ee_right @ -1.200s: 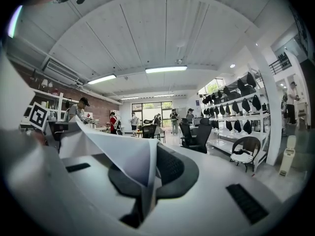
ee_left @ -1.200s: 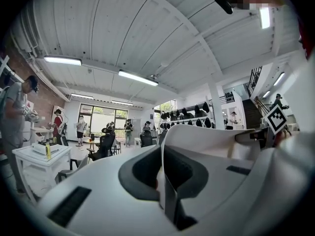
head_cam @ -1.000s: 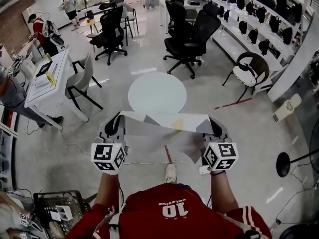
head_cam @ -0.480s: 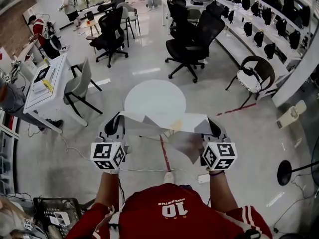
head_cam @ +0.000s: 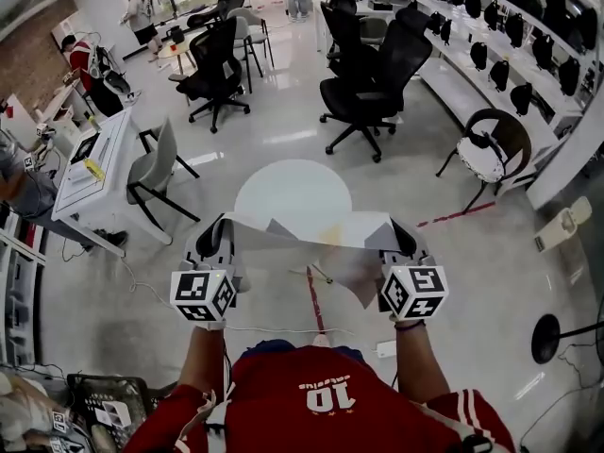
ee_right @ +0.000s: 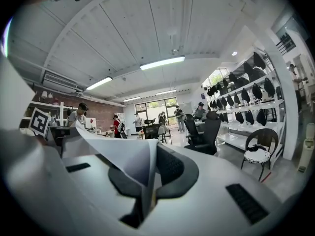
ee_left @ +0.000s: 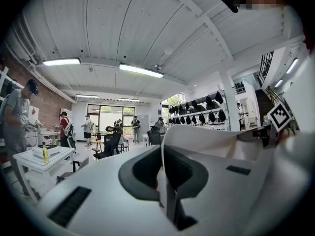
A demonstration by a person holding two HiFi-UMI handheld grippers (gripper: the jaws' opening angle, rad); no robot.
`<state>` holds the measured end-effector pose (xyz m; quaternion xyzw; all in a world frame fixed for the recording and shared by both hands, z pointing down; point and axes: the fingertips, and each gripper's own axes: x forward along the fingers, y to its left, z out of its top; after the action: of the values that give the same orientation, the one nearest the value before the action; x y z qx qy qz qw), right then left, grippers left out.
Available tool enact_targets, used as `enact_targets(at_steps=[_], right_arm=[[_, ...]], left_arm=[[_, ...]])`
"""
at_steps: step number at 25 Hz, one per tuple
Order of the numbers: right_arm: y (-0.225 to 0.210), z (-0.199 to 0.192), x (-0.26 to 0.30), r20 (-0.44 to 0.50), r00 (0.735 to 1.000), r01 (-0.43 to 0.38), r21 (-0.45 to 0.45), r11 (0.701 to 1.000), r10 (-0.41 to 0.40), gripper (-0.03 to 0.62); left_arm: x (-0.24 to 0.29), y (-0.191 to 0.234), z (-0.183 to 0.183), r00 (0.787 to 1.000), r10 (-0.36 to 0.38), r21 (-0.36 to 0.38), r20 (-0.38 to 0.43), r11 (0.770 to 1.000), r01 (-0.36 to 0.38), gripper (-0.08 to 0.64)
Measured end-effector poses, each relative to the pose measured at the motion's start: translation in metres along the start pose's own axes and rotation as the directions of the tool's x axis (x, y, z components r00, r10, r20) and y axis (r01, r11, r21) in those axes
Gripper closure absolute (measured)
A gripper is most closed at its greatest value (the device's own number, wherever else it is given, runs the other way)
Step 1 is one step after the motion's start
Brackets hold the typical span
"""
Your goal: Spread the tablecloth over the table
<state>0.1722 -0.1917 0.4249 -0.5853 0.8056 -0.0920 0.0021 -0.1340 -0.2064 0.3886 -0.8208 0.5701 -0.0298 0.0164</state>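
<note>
- What could go wrong starts at the grip: each claw pinches only a thin edge of cloth, so I judge that a sharp tug or a snag could pull one end free and drop that side to the pale floor (head_cam: 491, 281)
- The left claw (ee_left: 165, 176) is closed tight on one end of the thin white tablecloth (head_cam: 311, 226), with the edge clamped between its dark pads
- The right claw (ee_right: 147, 181) is clamped on the opposite end, and a folded sheet rises from between its pads
- Between the two claws the cloth is held in the air as a stretched band, partly folded; a loose flap droops near the right claw and could end up doubled under, leaving the cover bunched
- The round white counter (head_cam: 288, 189) stands just beyond the cloth, uncovered; laying the cloth off-centre would leave one side bare
- Black office chairs (head_cam: 363, 74) stand well beyond the counter, and a grey chair (head_cam: 151, 163) sits beside a white desk (head_cam: 90, 163) to the left
</note>
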Motion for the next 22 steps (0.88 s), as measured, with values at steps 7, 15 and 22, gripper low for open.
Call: enact_targets(at_steps=[7,15,22], right_arm=[[-0.010,0.004,0.012,-0.003,1.000,-0.020,0.013,1.000,0.020,0.575],[-0.013,0.009,0.026,0.003,1.000,-0.025,0.002,1.000,0.025,0.575],[-0.019,0.023,0.050,-0.002,1.000,-0.020,-0.006,1.000,0.020,0.575]], left_arm=[[0.011,-0.003,0.005,1.000,0.014,0.018,-0.013,1.000,-0.013,0.549],[0.021,0.004,0.008,1.000,0.022,0.012,0.004,1.000,-0.022,0.549],[0.047,0.014,0.020,1.000,0.016,0.001,0.025,1.000,-0.016,0.549]])
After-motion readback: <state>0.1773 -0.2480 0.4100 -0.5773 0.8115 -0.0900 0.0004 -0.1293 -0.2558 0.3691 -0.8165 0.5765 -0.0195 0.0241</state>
